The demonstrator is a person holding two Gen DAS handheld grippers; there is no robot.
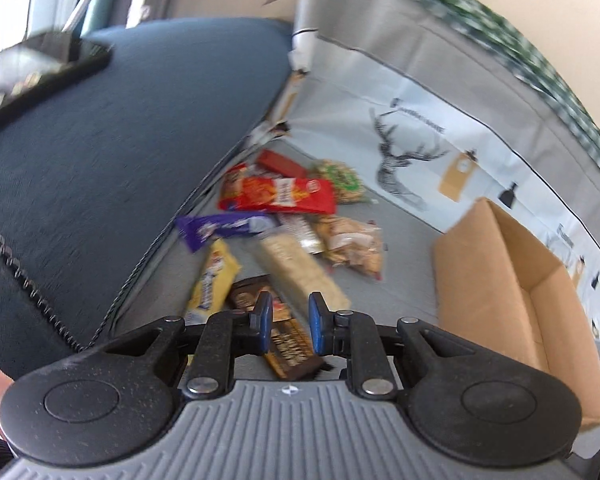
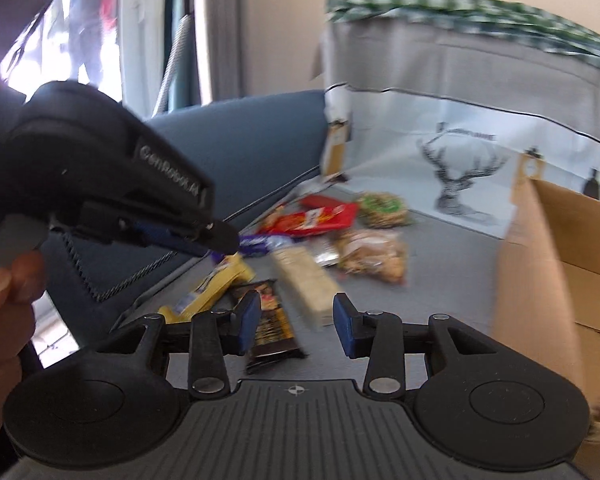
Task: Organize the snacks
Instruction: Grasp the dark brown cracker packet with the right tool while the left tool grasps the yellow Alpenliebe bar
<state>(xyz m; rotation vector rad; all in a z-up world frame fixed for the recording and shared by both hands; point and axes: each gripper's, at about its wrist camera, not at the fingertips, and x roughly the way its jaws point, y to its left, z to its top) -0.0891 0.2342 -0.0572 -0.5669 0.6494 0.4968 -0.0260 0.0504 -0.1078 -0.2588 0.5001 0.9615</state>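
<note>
both tongs show jaws apart with nothing clamped; left gripper sits at the bottom centre of its view, narrow gap, hovering over a dark brown bar; at the left of that frame a dark blue cushion; mid-frame the snacks lie on grey cloth: yellow pack, purple bar, red packet, pale wafer block; at the right an open cardboard box; right gripper at the bottom centre of its own view, gap wider; at its left edge a hand on the other tool.
</note>
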